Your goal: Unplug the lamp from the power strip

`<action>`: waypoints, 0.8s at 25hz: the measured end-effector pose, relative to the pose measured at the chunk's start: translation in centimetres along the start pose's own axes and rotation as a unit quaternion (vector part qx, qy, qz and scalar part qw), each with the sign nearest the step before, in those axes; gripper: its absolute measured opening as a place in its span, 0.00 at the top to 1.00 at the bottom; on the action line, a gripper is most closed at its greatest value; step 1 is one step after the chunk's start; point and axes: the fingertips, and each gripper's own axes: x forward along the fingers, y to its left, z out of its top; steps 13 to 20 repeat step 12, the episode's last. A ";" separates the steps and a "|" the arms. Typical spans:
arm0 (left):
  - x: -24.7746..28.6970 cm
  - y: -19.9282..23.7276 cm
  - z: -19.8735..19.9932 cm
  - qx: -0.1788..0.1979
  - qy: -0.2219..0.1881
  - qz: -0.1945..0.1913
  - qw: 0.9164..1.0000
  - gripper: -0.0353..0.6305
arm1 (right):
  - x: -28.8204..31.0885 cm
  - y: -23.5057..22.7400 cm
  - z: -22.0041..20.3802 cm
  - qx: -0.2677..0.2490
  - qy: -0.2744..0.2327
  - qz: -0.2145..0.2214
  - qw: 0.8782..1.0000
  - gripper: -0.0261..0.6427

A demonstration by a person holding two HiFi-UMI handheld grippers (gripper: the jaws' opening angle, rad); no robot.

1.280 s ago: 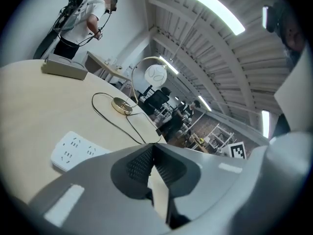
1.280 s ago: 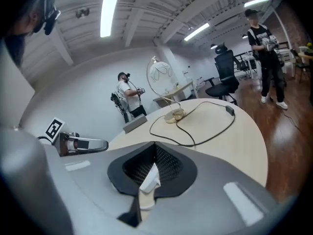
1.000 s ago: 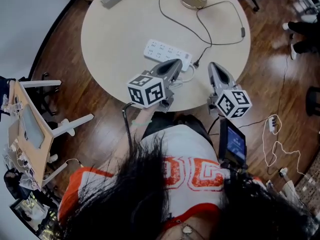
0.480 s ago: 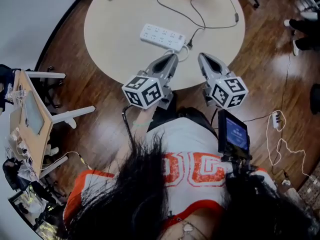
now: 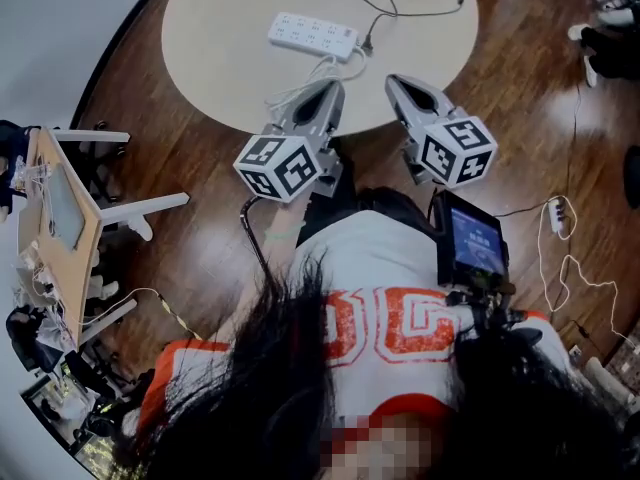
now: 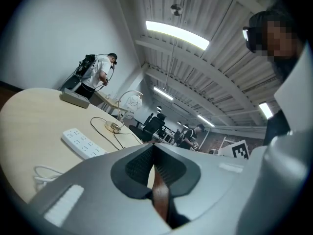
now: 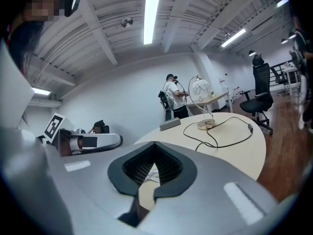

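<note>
Both jaws pressed together and holding nothing, the left hand-held gripper (image 5: 326,90) hangs over the near edge of a round, pale tabletop (image 5: 220,48). The right hand-held gripper (image 5: 396,81) sits just beside it, equally closed and empty. Their noses point across the tabletop and touch nothing on it.

Under the left nose, a loose white cord (image 5: 293,92) lies bunched near the edge and runs back to the white power strip (image 5: 312,35). The strip lies flat farther in, apart from both tools. A small dark plug (image 5: 367,40) sits against the strip's right-hand end. From it a thin black cable (image 5: 420,12) loops away over the tabletop and out of the top of the head view.

The right gripper view follows that cable in wide curves to the lamp (image 7: 202,106). Its round brass-coloured base rests on the far side of the tabletop and a thin arched stem carries a pale globe. A flat grey box (image 7: 172,124) lies at the far rim, left of the lamp.

Beyond the tabletop a person (image 7: 172,98) in a white top stands by the wall. An office chair (image 7: 259,99) waits at right on the brown wooden floor (image 5: 520,118). A small lit screen (image 5: 472,242) is mounted at the wearer's chest, below the right tool's marker cube.
</note>
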 end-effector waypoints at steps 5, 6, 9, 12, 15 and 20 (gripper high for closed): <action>-1.7 -0.4 -0.5 0.002 -0.011 0.011 1.000 0.95 | -0.5 1.4 -0.8 -0.003 0.006 0.015 1.000 0.96; -2.1 -0.5 -0.5 0.001 -0.012 0.012 1.000 0.95 | -0.6 1.8 -1.0 -0.004 0.007 0.017 1.000 0.96; -3.2 -0.5 -0.6 -0.002 -0.014 0.013 1.000 0.95 | -0.7 2.9 -1.4 -0.006 0.010 0.023 1.000 0.96; -4.2 -0.4 -0.7 -0.005 -0.014 0.017 1.000 0.95 | -0.7 3.8 -1.8 -0.009 0.014 0.028 0.999 0.96; -4.2 -0.4 -0.7 -0.005 -0.014 0.017 1.000 0.95 | -0.7 3.8 -1.8 -0.009 0.014 0.028 0.999 0.96; -4.2 -0.4 -0.7 -0.005 -0.014 0.017 1.000 0.95 | -0.7 3.8 -1.8 -0.009 0.014 0.028 0.999 0.96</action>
